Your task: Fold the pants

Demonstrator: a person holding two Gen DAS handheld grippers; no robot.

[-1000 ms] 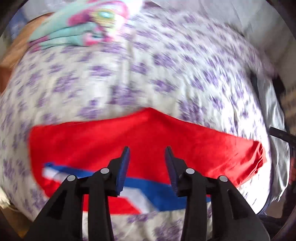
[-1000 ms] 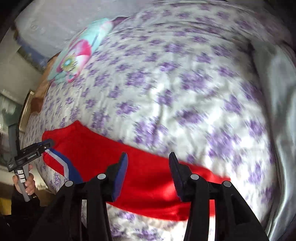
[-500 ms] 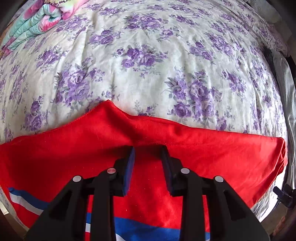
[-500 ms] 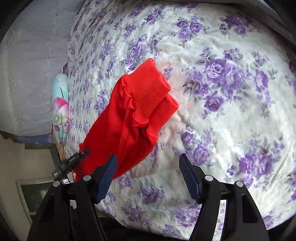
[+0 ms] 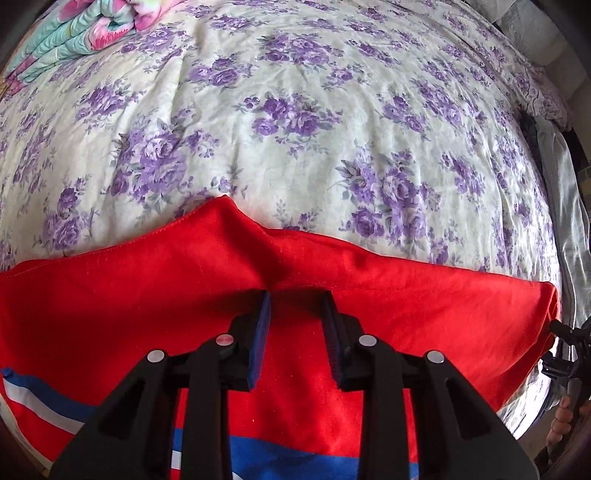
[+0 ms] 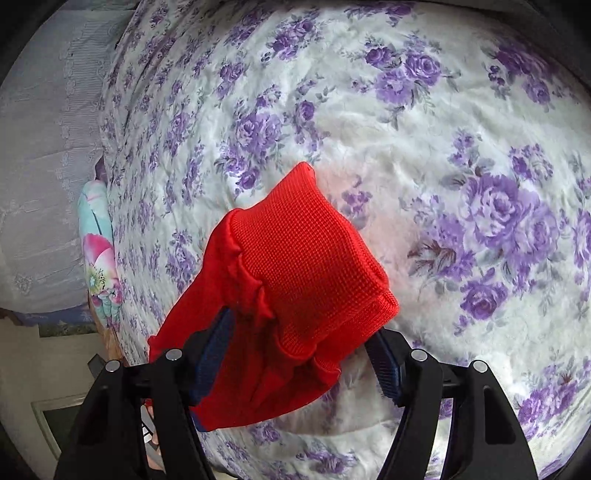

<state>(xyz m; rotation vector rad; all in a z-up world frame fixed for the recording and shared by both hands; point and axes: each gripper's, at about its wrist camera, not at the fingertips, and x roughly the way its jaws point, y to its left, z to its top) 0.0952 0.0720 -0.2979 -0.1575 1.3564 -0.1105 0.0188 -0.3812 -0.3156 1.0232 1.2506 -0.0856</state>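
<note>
Since half a second ago the right gripper [image 6: 299,350] has moved in on the ribbed cuffs of the red fabric pants [image 5: 406,314], which now sit between its widely spread jaws; whether the pads touch the cloth cannot be told. The left gripper [image 5: 295,317] has barely shifted: its jaws stand a narrow gap apart over a raised ridge of the pants without clamping it. One pair of pants, with a blue-and-white stripe, lies on the purple-flowered white bedspread [image 5: 295,110]. One folded turquoise-and-pink blanket [image 5: 74,26] rests at the far corner.
</note>
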